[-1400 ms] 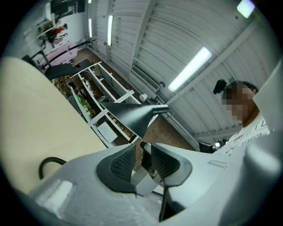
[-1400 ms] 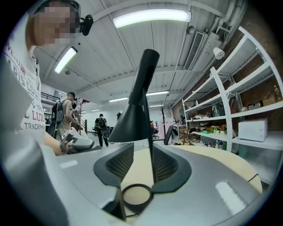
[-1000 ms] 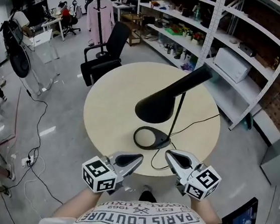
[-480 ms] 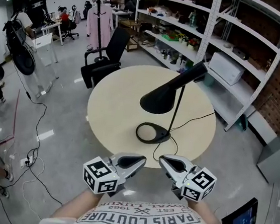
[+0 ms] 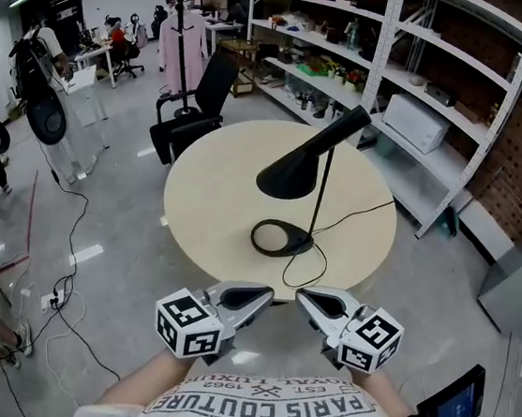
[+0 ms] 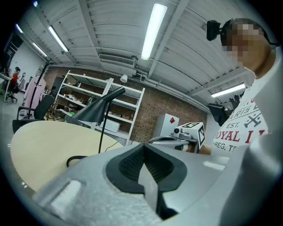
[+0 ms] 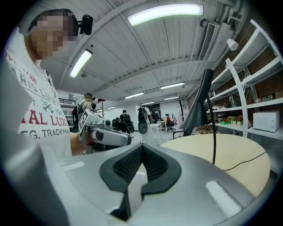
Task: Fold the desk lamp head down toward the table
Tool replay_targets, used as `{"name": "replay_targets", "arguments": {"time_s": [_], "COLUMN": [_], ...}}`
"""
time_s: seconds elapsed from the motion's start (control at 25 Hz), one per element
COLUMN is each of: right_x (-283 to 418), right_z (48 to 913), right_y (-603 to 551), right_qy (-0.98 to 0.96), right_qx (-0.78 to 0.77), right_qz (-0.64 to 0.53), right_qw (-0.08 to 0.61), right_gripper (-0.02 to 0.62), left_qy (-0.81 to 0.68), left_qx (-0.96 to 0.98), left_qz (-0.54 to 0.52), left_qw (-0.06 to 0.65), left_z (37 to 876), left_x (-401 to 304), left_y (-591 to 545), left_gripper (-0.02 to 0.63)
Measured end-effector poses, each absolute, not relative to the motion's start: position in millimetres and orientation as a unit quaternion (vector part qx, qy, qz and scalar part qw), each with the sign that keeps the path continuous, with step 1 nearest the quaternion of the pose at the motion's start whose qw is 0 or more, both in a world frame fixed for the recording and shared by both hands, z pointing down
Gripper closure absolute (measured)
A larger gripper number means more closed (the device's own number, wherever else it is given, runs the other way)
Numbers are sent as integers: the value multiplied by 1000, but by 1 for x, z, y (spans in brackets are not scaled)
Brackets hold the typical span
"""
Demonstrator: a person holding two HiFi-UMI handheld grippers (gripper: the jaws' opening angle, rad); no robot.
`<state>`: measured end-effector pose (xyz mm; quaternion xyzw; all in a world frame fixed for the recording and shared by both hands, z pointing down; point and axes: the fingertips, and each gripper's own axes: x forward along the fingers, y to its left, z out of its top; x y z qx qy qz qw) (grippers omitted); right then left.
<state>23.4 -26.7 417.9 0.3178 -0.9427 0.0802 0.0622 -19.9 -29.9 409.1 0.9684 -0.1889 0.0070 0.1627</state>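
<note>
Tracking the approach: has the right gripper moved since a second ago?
Yes. The right gripper drew back from the black desk lamp's ring base to the round beige table's near edge.

Black lamp (image 5: 294,171), cream table (image 5: 215,197), grey floor (image 5: 108,264), perhaps a pink coat (image 5: 186,38).

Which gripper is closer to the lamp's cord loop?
Right. The right gripper is just this side of the cord loop; the left gripper is farther off to its left.

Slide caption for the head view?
Shut, empty left gripper and right gripper side by side before a round table bearing a black lamp, head raised.
</note>
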Motion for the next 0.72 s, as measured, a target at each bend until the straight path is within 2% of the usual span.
{"name": "replay_targets", "arguments": {"time_s": [0.72], "right_x": [11], "right_z": [395], "right_y": [8], "right_qy": [-948], "right_qx": [304], "right_qz": [74], "right_qw": [67], "right_gripper": [594], "left_qy": [-190], "left_qx": [970], "left_qz": [14], "left_qw": [152], "left_z": [386], "left_x": [-26], "left_y": [14], "left_gripper": [606]}}
